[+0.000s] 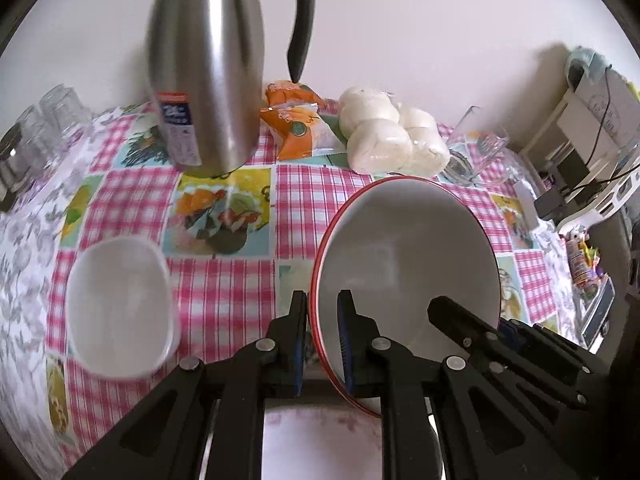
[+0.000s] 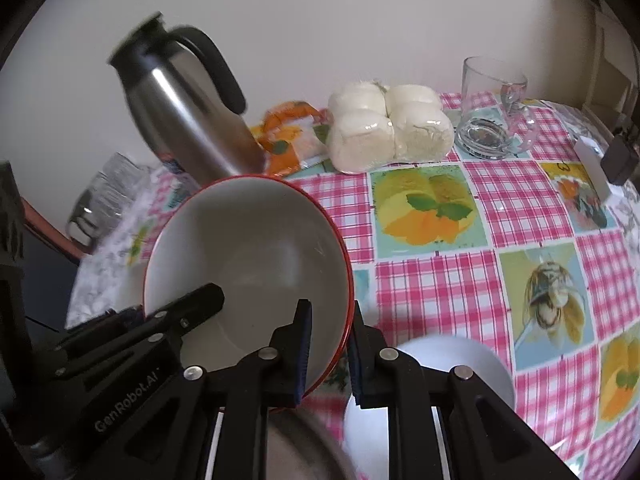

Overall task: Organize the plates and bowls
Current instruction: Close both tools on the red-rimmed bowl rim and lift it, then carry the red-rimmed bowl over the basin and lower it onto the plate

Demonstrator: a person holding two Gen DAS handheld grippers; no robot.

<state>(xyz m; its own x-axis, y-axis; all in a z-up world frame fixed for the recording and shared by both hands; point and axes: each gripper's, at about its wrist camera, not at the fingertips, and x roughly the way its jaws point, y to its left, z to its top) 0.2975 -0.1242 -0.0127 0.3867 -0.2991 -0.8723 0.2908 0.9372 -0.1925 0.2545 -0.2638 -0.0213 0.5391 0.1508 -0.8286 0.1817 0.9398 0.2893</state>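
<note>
Both grippers clamped on the same bowl (image 1: 408, 264), red outside, grey-white inside. Left gripper (image 1: 324, 320) has the bowl's left rim pinched between its blue pads, one finger outside the wall, one inside. Right gripper (image 2: 330, 332) has the opposite rim the same way; jaws nearly closed on both, only the wall thickness between them. Each gripper's fingers show in the other's view, reaching in over the far rim. Bowl is tilted, its opening towards the cameras, and appears off the table (image 2: 440, 280), over the checked pink cloth. White bowl (image 1: 120, 304) sits on the cloth left of it in the left view, blurred. Another white bowl (image 2: 452, 364) lies under the right gripper in the right view. Behind: steel jug (image 1: 208, 80), orange packets (image 1: 296, 128), bag of white buns (image 2: 388, 124), glass mug (image 2: 492, 108), glass jars (image 1: 36, 132) at far left.
</note>
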